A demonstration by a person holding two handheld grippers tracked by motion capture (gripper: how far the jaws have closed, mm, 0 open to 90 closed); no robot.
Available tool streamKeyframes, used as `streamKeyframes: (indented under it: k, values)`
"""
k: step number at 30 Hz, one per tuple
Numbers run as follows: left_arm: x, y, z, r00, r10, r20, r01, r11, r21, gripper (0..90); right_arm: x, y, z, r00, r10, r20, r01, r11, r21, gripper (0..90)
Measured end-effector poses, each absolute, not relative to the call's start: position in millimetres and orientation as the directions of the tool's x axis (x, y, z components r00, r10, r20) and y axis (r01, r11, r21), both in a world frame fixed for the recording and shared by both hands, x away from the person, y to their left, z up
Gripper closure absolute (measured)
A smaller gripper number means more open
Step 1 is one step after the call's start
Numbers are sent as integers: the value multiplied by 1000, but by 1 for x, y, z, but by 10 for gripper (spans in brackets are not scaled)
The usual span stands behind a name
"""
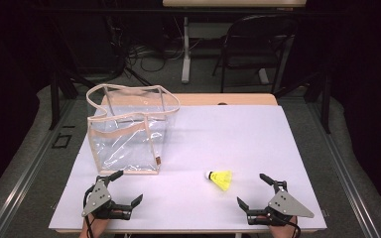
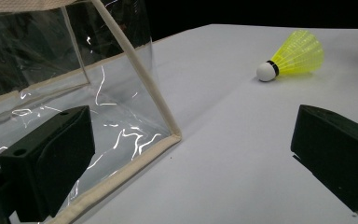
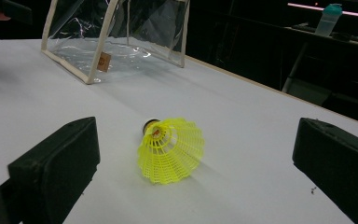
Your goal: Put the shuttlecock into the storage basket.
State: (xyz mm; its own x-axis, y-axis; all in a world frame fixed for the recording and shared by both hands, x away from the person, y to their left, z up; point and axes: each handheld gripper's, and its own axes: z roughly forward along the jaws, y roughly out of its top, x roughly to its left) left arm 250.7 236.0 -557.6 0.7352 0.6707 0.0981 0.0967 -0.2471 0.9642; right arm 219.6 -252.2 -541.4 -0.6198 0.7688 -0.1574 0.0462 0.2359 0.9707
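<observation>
- We see the clear bag (image 1: 129, 130) standing upright just ahead of our left tool (image 1: 113, 196), its beige-trimmed bottom corner close to that tool's outer jaw; both tools sit on the white counter (image 1: 258, 134) with jaws spread wide and nothing between them.
- We judge the bag's soft walls could fold or tip if our left tool nudges that corner, closing the mouth.
- The yellow shuttlecock (image 1: 221, 178) lies on its side just ahead of our right tool (image 1: 265, 196), skirt toward it, cork away, between the lines of the jaws.
- We think a lopsided pinch could crush the mesh skirt or flick it away, since it rolls easily.
- Beyond the counter, past both tools, the room is dark: a chair (image 1: 258, 44), table legs, loose cables.
</observation>
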Motion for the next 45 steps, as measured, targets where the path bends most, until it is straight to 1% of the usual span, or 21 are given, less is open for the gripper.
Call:
streamKeyframes:
  k: [13,17,29,37,45]
  values:
    - [254,234,-559,732,673,103,104,-260,960,0,223,-256,-543,-628,768,-123,80,221,972,6]
    - [253,235,-558,734,672,103,94,-250,964,0,222,-253,-542,-633,762,-137,78,239,968,6]
    - [250,236,-558,740,662,117,88,-268,959,0,227,-249,-544,-637,764,-103,157,259,953,4]
    - [252,235,-558,735,668,118,91,-270,959,0,228,-242,-542,-642,760,-99,182,277,943,2]
    - [250,236,-558,733,670,116,86,-261,961,0,234,-231,-539,-654,754,-63,260,302,917,0]
